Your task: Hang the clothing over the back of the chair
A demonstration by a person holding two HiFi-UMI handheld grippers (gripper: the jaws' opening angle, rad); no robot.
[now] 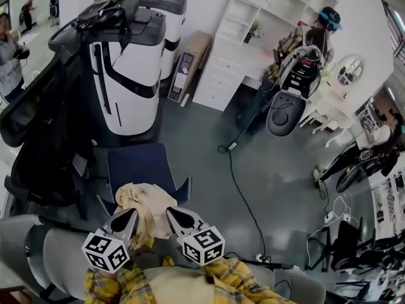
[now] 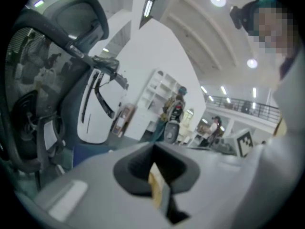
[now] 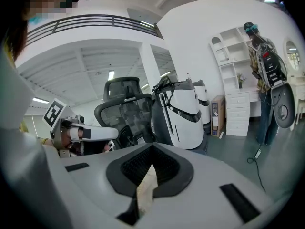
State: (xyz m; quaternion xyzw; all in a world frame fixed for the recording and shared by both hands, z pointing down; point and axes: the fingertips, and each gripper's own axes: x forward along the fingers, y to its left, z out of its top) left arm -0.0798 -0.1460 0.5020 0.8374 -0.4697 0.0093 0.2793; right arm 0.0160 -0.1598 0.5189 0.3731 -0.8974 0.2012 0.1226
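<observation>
Yellow plaid sleeves (image 1: pixel 237 275) fill the bottom of the head view. Just above them, the left gripper (image 1: pixel 130 215) and right gripper (image 1: pixel 174 215) sit side by side. Each has its jaws pressed together on a pinch of the crumpled cream cloth garment (image 1: pixel 142 198).

The garment bunches up-frame from both tips, its held edge running left to right between them, and it hangs over the navy blue seat (image 1: pixel 136 163) of a chair. A grey padded rim (image 1: pixel 57 252) curves across the lower left, under the grippers and nearer the person. It is probably that chair's back, though the join is hidden.

If so, the cloth lies beyond the back and needs drawing down-frame across it, both hands being equally near.
</observation>
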